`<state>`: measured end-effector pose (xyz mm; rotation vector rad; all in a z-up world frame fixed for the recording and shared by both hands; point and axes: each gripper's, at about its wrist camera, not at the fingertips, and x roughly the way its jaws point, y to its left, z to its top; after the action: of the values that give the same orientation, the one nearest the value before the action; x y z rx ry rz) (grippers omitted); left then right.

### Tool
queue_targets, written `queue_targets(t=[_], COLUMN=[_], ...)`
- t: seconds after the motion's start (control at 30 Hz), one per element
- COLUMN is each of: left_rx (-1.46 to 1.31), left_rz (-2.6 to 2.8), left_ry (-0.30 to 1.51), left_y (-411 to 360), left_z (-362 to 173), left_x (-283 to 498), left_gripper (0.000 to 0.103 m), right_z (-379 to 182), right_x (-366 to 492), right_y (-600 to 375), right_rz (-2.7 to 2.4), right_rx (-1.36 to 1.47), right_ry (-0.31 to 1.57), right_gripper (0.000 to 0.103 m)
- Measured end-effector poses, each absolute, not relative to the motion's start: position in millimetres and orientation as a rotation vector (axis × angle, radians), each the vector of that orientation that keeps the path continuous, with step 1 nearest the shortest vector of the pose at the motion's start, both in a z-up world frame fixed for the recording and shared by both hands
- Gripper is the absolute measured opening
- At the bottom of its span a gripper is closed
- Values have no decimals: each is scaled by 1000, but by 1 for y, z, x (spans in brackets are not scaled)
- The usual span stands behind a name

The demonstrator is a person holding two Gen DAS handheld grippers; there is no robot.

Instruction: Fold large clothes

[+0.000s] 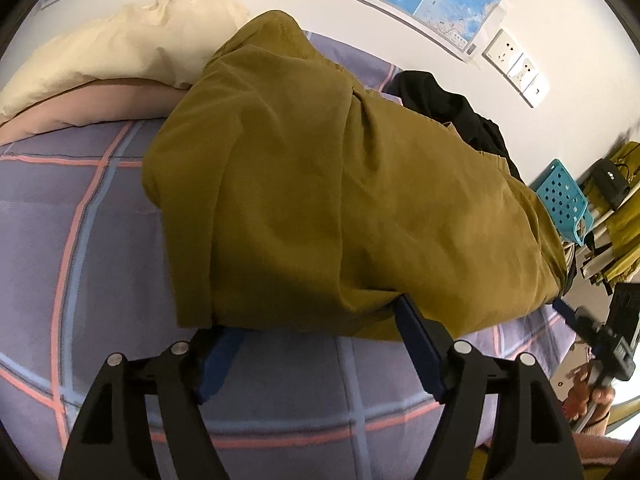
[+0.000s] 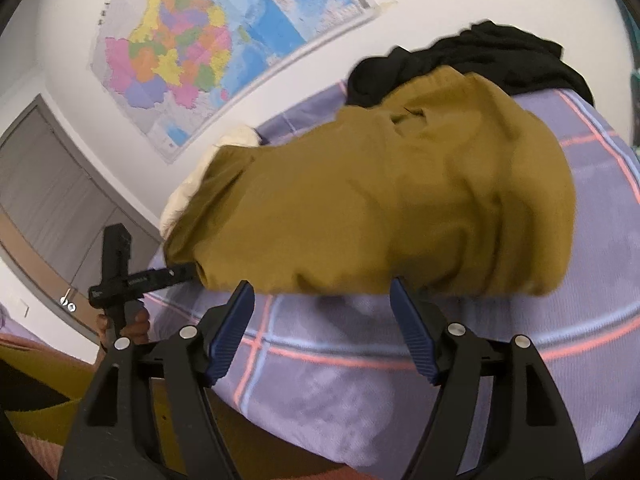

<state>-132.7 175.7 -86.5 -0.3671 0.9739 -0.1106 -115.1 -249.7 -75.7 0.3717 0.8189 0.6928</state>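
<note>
On checked bedding (image 1: 80, 240) below a wall map (image 2: 192, 52), both tools gape beside mustard garment (image 1: 320, 180).

My left black two-finger gripper with blue pads (image 1: 316, 320) points steeply down, its jaws spread wide with nothing pinched. My right black gripper with blue pads (image 2: 322, 292) tilts down more gently, its jaws likewise apart, clamping nothing.
</note>
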Motion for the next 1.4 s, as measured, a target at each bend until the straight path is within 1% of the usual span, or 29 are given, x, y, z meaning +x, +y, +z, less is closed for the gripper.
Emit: queue_targets(t=[0.03, 0.2, 0.3, 0.33, 0.37, 0.4, 0.47, 0.63, 0.7, 0.77, 0.83, 0.9, 0.97, 1.0, 1.03, 1.07, 1.1, 1.13, 1.17, 1.2, 1.27, 1.37, 1.4], left_rx=[-380, -446, -400, -375, -329, -289, -220, -371, -408, -440, -496, -485, -435, -409, -397, -405, -419, -437, -436, -426, -411, -475, -497], left_rz=[-121, -127, -93, -66, -42, -37, -38, -90, -110, -125, -154, -148, -104, -91, -80, -64, -38, -26, -51, -64, -79, -78, -77], left_ry=[970, 944, 934, 921, 888, 859, 822, 898, 898, 903, 888, 890, 894, 896, 899, 900, 901, 878, 834, 805, 786, 868, 890], left_y=[176, 180, 172, 169, 162, 157, 147, 169, 174, 177, 181, 174, 163, 159, 157, 158, 162, 166, 169, 171, 176, 191, 196], left_z=[-86, -87, -86, -84, -79, -74, -67, -84, -87, -91, -94, -95, -96, -96, -96, -95, -93, -85, -74, -67, -60, -77, -84], left_x=[-131, -123, -121, -122, -126, -129, -130, -117, -116, -114, -110, -106, -105, -105, -105, -105, -107, -113, -121, -126, -130, -120, -117], left_gripper=[80, 80, 80, 76, 74, 74, 75, 77, 77, 82, 92, 96, 96, 96, 95, 91, 70, 56, 52, 50, 50, 50, 51], right_z=[-78, -86, -90, -92, -93, -96, -100, -107, -107, -107, -108, -107, -105, -104, -104, -103, -102, -101, -99, -97, -100, -106, -105], right_x=[-116, -119, -119, -119, -120, -119, -118, -110, -106, -99, -89, -81, -72, -67, -63, -61, -58, -58, -60, -61, -57, -54, -54], right_y=[-252, -262, -266, -268, -270, -272, -277, -283, -282, -280, -278, -275, -266, -259, -254, -252, -250, -253, -257, -262, -265, -264, -261], right_rz=[685, 651, 617, 608, 597, 580, 551, 516, 499, 484, 448, 396, 363, 344, 329, 323, 334, 343, 361, 381, 407, 419, 421], right_rx=[380, 417, 435, 441, 447, 456, 473, 530, 537, 566, 621, 662, 662, 656, 651, 650, 669, 692, 725, 743, 760, 751, 737], right_ry=[828, 848, 865, 869, 873, 882, 893, 891, 879, 866, 837, 818, 808, 796, 790, 785, 773, 752, 714, 690, 724, 769, 775], right_gripper=[71, 72, 73, 73, 73, 76, 76, 76, 78, 82, 83, 88, 93, 94, 95, 95, 94, 92, 87, 84, 84, 84, 86])
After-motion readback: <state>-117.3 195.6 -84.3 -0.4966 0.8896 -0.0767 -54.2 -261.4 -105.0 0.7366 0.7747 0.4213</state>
